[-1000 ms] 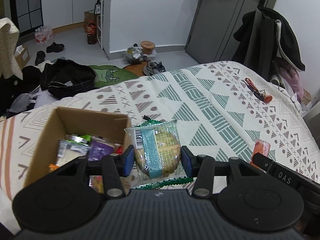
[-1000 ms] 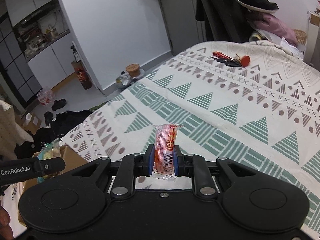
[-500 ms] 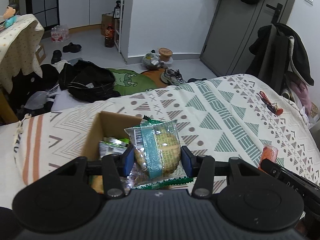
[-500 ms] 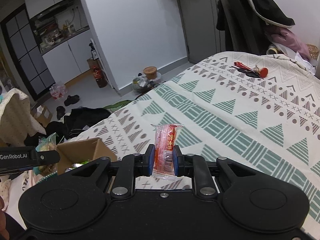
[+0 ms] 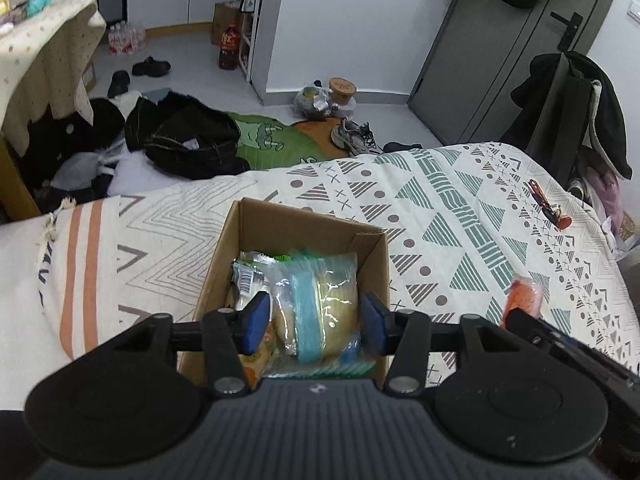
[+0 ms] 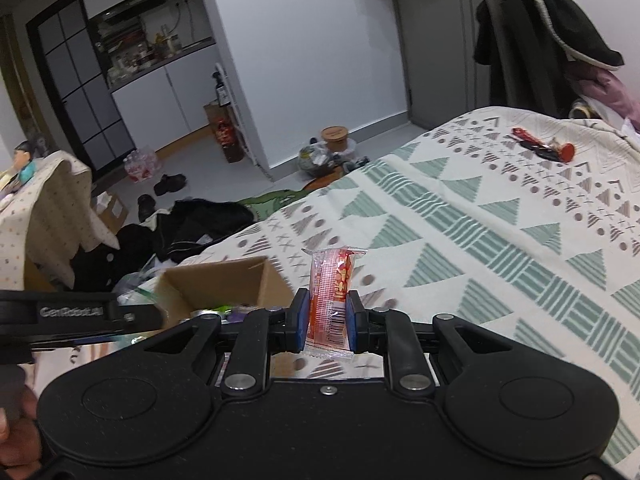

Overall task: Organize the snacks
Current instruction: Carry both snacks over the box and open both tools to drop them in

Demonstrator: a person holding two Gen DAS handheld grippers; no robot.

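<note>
An open cardboard box (image 5: pixel 300 216) of snack packets sits on the patterned bedspread (image 5: pixel 460 200). My left gripper (image 5: pixel 314 328) hangs right over the box. A clear biscuit packet with a blue band (image 5: pixel 316 304) shows blurred between its blue pads, with a thin gap on the right side, over the packets in the box. My right gripper (image 6: pixel 326 320) is shut on an upright red-orange snack stick (image 6: pixel 332 292), just right of the box (image 6: pixel 224 276). The left wrist view shows that stick (image 5: pixel 524 296) at its right edge.
A red-handled bunch of keys (image 6: pixel 540 148) lies far off on the bedspread. Black clothes (image 5: pixel 188 144), shoes and a green mat lie on the floor beyond the bed's edge. A dark coat (image 6: pixel 536 48) hangs at the right. A hand (image 6: pixel 12 432) holds the left gripper.
My left gripper moved left until it was over the box, and the biscuit packet has slipped lower between the pads, blurred. The right gripper drifted left towards the box, still holding the stick.
</note>
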